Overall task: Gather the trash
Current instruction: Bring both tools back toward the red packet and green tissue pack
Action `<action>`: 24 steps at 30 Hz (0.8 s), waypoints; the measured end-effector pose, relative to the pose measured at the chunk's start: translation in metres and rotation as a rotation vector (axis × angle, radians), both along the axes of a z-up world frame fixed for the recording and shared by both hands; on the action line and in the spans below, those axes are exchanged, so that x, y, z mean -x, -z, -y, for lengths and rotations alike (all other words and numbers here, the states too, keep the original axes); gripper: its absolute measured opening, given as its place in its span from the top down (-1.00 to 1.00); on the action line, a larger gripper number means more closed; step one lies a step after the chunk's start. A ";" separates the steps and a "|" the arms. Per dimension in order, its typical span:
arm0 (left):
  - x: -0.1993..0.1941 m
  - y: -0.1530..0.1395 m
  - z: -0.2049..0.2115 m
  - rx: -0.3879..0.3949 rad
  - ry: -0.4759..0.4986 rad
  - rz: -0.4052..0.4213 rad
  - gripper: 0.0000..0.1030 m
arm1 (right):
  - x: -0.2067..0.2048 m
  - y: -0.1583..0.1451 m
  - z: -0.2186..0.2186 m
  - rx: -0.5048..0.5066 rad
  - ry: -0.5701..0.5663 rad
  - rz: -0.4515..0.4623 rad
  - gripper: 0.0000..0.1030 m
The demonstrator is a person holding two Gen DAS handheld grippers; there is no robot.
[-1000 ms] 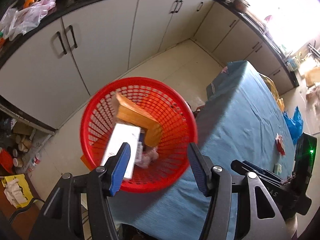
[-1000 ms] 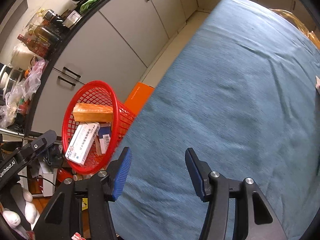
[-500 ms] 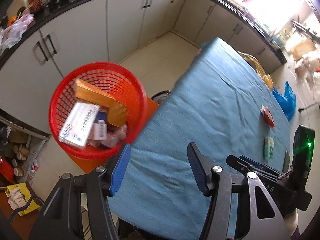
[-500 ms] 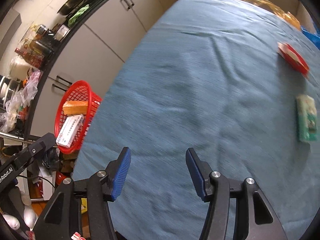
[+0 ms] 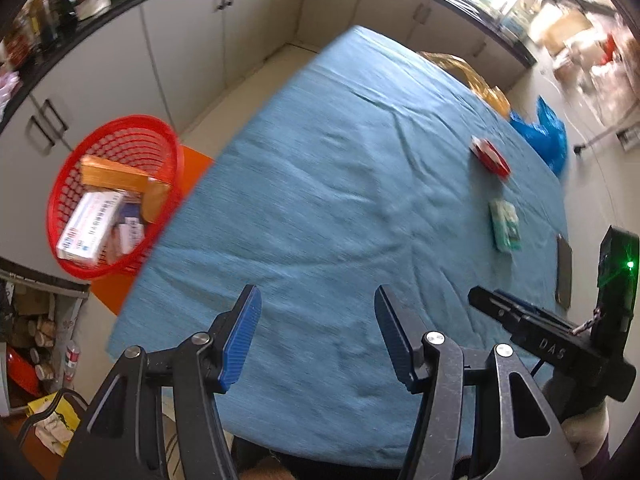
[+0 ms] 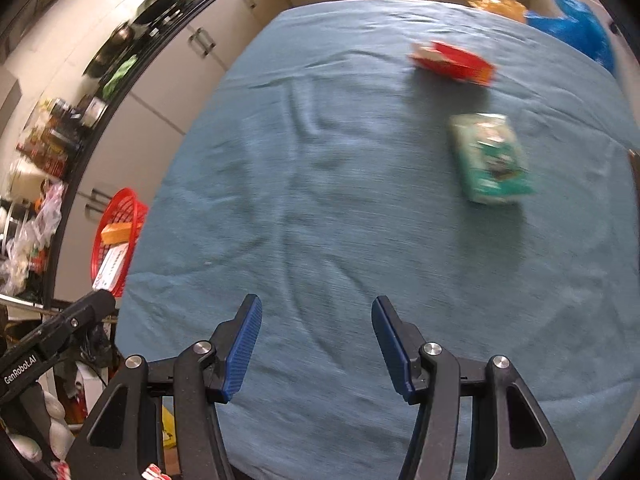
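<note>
Blue cloth [image 6: 320,200] covers the table and fills most of both views, with kitchen cabinets curving along the upper left. Our right gripper [image 6: 316,344] sits at the bottom centre of its frame, blue pads apart with only bare cloth between them; it holds nothing. Our left gripper [image 5: 318,336] looks the same at the bottom of its view: jaws parted, nothing inside. Beyond the right pads, toward the right of the frame, lies the green packet [image 6: 490,160], flat on the cloth, and above it, near the upper right, the red box [image 6: 452,62], the two close but apart. Both are smeared by motion blur, so we cannot read their edges finely. At the left edge of the left view, beside the table's edge, stands the red basket [image 5: 168,148], already holding several cartons. We judge the green packet the nearer pick: we should bring the right pads over it, straddle its narrow sides, settle before closing, and keep the left gripper clear.
</note>
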State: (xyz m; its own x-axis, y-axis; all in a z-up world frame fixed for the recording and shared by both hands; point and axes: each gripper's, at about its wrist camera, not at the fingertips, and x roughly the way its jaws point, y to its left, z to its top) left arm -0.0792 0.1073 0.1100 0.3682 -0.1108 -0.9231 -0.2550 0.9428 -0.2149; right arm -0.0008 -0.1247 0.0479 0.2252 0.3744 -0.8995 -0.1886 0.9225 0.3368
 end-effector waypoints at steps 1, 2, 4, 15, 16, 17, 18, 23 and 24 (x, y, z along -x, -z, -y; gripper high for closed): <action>-0.001 0.002 0.007 -0.001 0.014 -0.006 -0.12 | 0.002 0.001 0.009 0.002 0.012 0.002 -0.20; -0.002 0.003 0.013 -0.005 0.026 -0.011 -0.12 | 0.003 0.001 0.021 0.006 0.029 0.004 -0.20; -0.004 0.007 0.026 -0.011 0.053 -0.025 -0.12 | 0.005 0.004 0.041 0.012 0.055 0.005 -0.20; -0.021 0.039 0.066 -0.093 0.136 -0.094 -0.12 | 0.000 0.029 0.129 0.033 0.187 -0.023 -0.21; -0.022 0.042 0.068 -0.101 0.139 -0.098 -0.12 | -0.005 0.029 0.133 0.034 0.195 -0.023 -0.21; -0.023 0.045 0.069 -0.110 0.143 -0.101 -0.12 | -0.010 0.029 0.135 0.032 0.201 -0.021 -0.21; -0.024 0.047 0.071 -0.119 0.149 -0.102 -0.12 | -0.015 0.028 0.137 0.030 0.206 -0.018 -0.21; -0.031 0.057 0.078 -0.154 0.203 -0.098 -0.12 | -0.053 0.016 0.137 0.062 0.214 0.029 -0.21; -0.034 0.059 0.079 -0.152 0.212 -0.098 -0.12 | -0.060 0.013 0.136 0.073 0.212 0.039 -0.21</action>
State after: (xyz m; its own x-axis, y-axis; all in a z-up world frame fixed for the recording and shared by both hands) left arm -0.0452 0.0278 0.0508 0.2601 -0.0334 -0.9650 -0.0616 0.9968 -0.0511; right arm 0.0596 -0.2611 0.0345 0.3275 0.2492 -0.9114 0.0008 0.9645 0.2640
